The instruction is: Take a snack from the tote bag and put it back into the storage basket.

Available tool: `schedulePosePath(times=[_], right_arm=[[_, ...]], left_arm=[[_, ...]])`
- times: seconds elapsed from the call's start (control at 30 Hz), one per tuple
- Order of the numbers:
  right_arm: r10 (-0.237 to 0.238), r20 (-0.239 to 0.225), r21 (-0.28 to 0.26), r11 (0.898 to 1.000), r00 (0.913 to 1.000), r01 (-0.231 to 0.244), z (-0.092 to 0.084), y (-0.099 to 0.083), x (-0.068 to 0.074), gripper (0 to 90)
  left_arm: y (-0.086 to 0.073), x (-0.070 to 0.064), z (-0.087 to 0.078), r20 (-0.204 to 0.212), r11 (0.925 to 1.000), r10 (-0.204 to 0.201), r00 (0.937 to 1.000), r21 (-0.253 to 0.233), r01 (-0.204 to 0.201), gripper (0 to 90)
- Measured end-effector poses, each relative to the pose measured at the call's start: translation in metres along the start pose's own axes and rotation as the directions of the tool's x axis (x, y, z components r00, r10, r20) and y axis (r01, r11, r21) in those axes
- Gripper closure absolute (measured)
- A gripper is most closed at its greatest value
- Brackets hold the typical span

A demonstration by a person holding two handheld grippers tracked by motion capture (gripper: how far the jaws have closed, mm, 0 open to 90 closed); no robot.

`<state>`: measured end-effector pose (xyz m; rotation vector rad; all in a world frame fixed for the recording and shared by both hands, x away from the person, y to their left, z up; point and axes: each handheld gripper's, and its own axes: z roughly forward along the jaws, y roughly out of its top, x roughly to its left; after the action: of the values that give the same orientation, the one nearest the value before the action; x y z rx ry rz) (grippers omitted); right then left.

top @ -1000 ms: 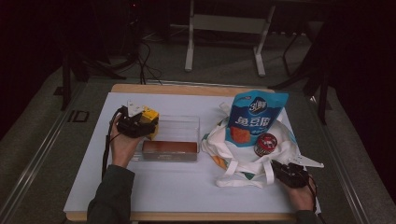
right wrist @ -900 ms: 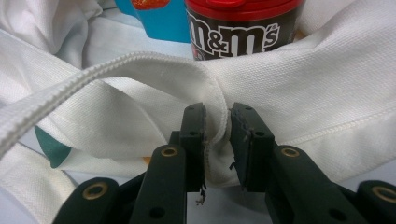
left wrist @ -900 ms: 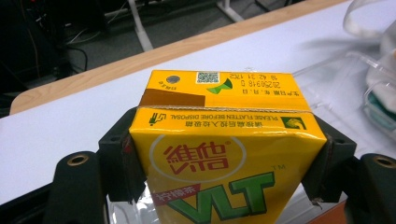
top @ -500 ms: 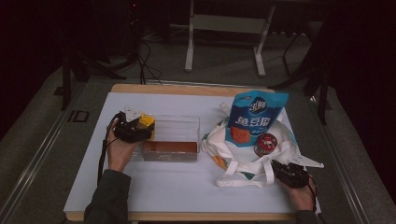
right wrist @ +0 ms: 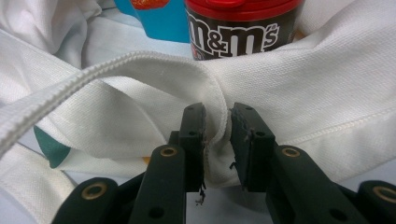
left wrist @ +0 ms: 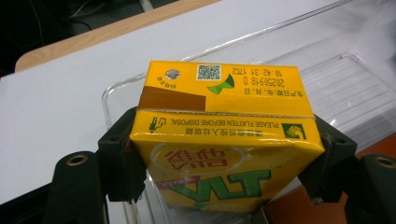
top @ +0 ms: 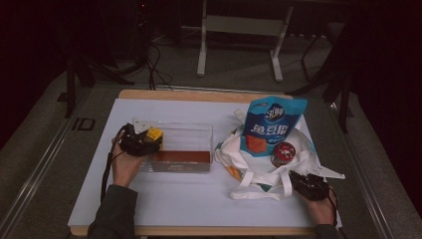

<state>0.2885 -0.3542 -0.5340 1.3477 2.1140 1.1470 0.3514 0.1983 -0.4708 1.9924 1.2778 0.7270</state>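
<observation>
A yellow drink carton point(left wrist: 224, 140) sits squeezed between the jaws of my left gripper point(left wrist: 224, 145). In the high view the left gripper point(top: 141, 143) holds this carton point(top: 154, 133) over the left end of a clear plastic tray point(top: 186, 132). A brown box point(top: 181, 157) lies along the tray's near side. My right gripper point(right wrist: 216, 126) is shut on a pinched fold of the white tote bag point(right wrist: 327, 102). It sits at the bag's point(top: 254, 174) front right corner point(top: 309, 185).
A blue snack pouch point(top: 271, 127) and a red-lidded M&M's can point(top: 283, 153) stand in the bag; both show in the right gripper view, pouch point(right wrist: 163, 21) and can point(right wrist: 240, 28). The clear tray's ribbed floor point(left wrist: 345, 79) lies beyond the carton. A white mat point(top: 199, 204) covers the wooden table.
My left gripper with the carton has shifted slightly toward the near side at the tray's left end. The right gripper has stayed put on the bag.
</observation>
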Motion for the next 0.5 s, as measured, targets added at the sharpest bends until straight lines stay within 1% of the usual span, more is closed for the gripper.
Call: schedulePosePath(times=[0.37,0.43,0.5], right_arm=[[-0.001,0.001,0.000,1.000,1.0000,0.001,0.000,0.000,0.000,74.1],[-0.001,0.001,0.000,1.000,1.0000,0.001,0.000,0.000,0.000,74.1],[-0.002,0.001,0.000,1.000,1.0000,0.002,0.000,0.000,0.000,74.1]], left_arm=[[-0.003,-0.002,-0.009,-0.011,0.9995,-0.008,0.9999,0.031,0.009,27.1],[-0.004,-0.002,-0.011,-0.002,0.9993,-0.019,0.9998,0.033,0.019,26.2],[-0.005,-0.002,-0.015,0.020,0.9994,-0.020,0.9996,0.030,0.019,25.0]])
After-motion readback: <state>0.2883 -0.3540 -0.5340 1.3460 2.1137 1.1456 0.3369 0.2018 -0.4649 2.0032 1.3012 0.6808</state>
